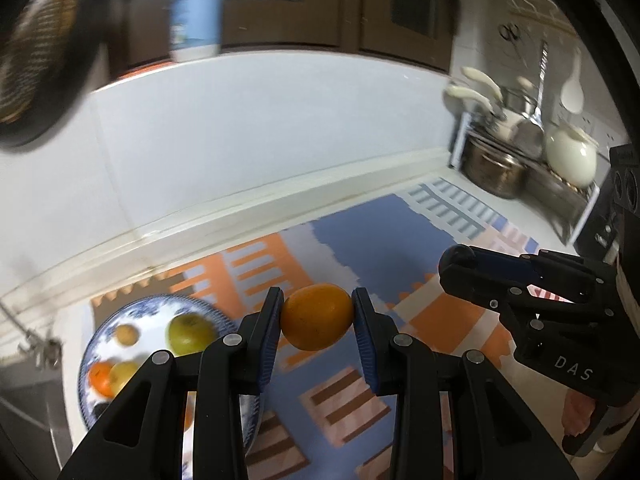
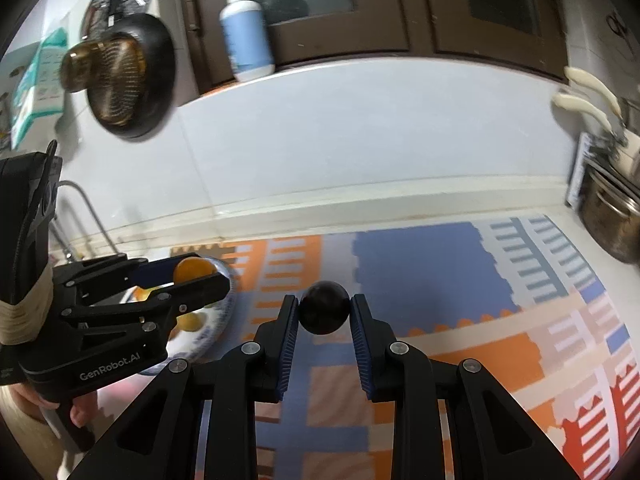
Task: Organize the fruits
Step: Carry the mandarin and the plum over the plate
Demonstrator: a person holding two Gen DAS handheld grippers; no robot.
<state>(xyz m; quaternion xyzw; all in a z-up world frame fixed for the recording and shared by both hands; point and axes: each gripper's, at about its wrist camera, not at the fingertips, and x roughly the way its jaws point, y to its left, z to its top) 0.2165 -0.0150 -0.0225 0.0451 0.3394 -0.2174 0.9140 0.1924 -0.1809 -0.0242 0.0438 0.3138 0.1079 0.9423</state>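
Left gripper clamped on an orange, the blue pads pressing its two sides; the fruit is held clear of the mat, in the air, to the right of the plate. Right gripper clamped on a dark round fruit, likewise held between both pads above the mat. From the left wrist view the right gripper appears at the right edge, tips pointing left, with the dark fruit at its tips.

Plate: blue-and-white patterned rim, lying at the left end of the mat near the wall. On it lie a green fruit, a small brown fruit, an orange fruit and a yellowish fruit touching it; a dark fruit at the plate's near edge is partly hidden by the gripper.

Mat: patterned in orange, blue and beige blocks, spread over a pale counter against a white tiled wall.

Surroundings: a blue-and-white pump bottle on the ledge above the wall; a black pan hanging at left; pots and a white teapot on a rack at right. A person's fingers show under the left gripper's handle
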